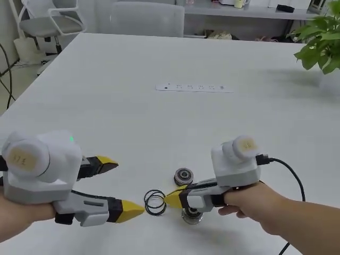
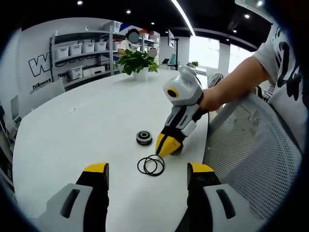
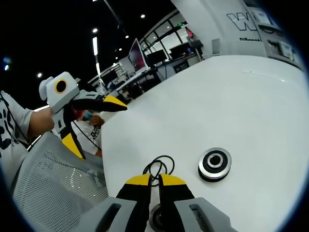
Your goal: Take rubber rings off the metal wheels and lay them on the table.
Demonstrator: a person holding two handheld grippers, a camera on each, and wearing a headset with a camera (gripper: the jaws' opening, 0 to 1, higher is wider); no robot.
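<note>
Thin black rubber rings (image 1: 154, 202) (image 2: 151, 165) (image 3: 159, 166) lie overlapping on the white table (image 1: 175, 122). My right gripper (image 1: 171, 198) (image 2: 163, 147) (image 3: 155, 181) is shut, its yellow tips at the rings' edge with a ring's near edge pinched between them. One metal wheel (image 1: 183, 175) (image 2: 144, 137) (image 3: 215, 164) lies flat just beyond. A second wheel (image 1: 191, 215) (image 3: 158, 217) sits under the right gripper's body. My left gripper (image 1: 121, 186) (image 2: 148, 170) is open and empty, just left of the rings, in the air.
A white power strip (image 1: 194, 87) lies mid-table. A green plant (image 1: 321, 45) (image 2: 137, 62) stands at the far right corner. A grey mesh chair (image 2: 251, 145) (image 3: 53, 188) is by the near table edge, and more chairs (image 1: 50, 18) stand behind the table.
</note>
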